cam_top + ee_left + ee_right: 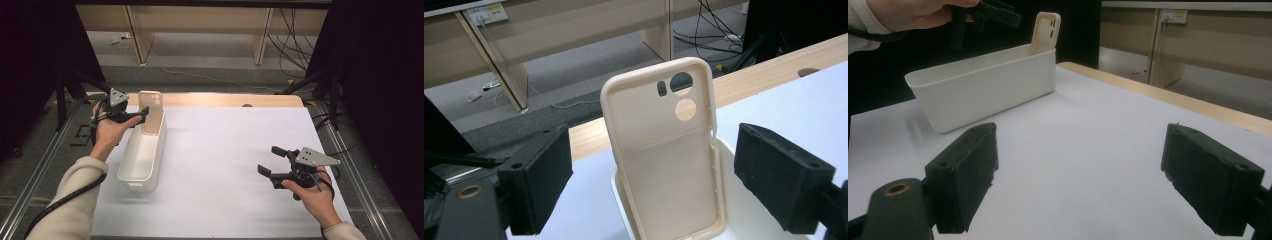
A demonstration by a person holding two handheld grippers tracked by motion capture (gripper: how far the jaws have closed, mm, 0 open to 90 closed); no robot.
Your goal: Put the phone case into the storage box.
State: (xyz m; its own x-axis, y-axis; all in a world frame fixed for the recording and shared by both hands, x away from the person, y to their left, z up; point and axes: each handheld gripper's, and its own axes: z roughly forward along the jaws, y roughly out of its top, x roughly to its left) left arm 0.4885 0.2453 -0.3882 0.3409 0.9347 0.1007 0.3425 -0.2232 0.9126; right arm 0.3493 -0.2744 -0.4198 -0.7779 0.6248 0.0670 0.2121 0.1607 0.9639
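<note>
Phone case (666,150) stands (tilted) in the bin (142,155), left tongs (141,116) apart.

Right gripper (1080,175) low over the white table (1088,150), its two black jaws spread wide with nothing between them. Beyond, upper left, a long white bin (983,82) stands on the table. A beige phone case (1045,32) stands upright at the bin's far end, camera holes at top. A hand (913,12) with the left gripper (990,12) hangs above the bin
</note>
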